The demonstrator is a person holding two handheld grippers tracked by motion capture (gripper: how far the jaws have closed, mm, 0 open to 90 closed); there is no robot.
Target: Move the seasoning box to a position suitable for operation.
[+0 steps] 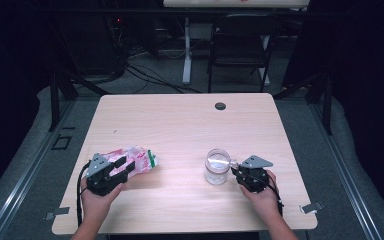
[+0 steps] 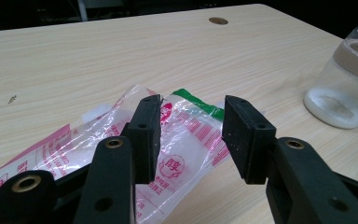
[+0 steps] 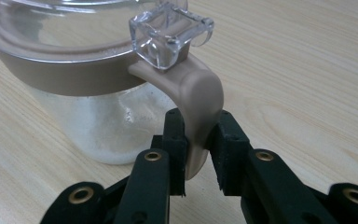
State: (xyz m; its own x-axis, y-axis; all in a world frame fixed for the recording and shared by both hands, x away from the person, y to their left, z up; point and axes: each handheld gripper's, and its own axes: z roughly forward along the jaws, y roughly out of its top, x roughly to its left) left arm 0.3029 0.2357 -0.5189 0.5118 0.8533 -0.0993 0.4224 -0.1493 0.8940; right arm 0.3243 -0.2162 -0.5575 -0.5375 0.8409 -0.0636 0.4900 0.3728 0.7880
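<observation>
While our right gripper (image 3: pixel 196 154) has its jaws clamped on the beige handle (image 3: pixel 199 100) of the clear glass jar (image 1: pixel 217 166) at four o'clock on the counter (image 1: pixel 180 125), our left gripper (image 2: pixel 191 135) holds jaws apart over the crinkled pink-printed plastic bag (image 2: pixel 186 140) at eight o'clock.

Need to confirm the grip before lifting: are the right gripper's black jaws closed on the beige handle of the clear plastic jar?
Yes, the right gripper has both pads pressed against the beige curved handle of the clear plastic jar.
</observation>
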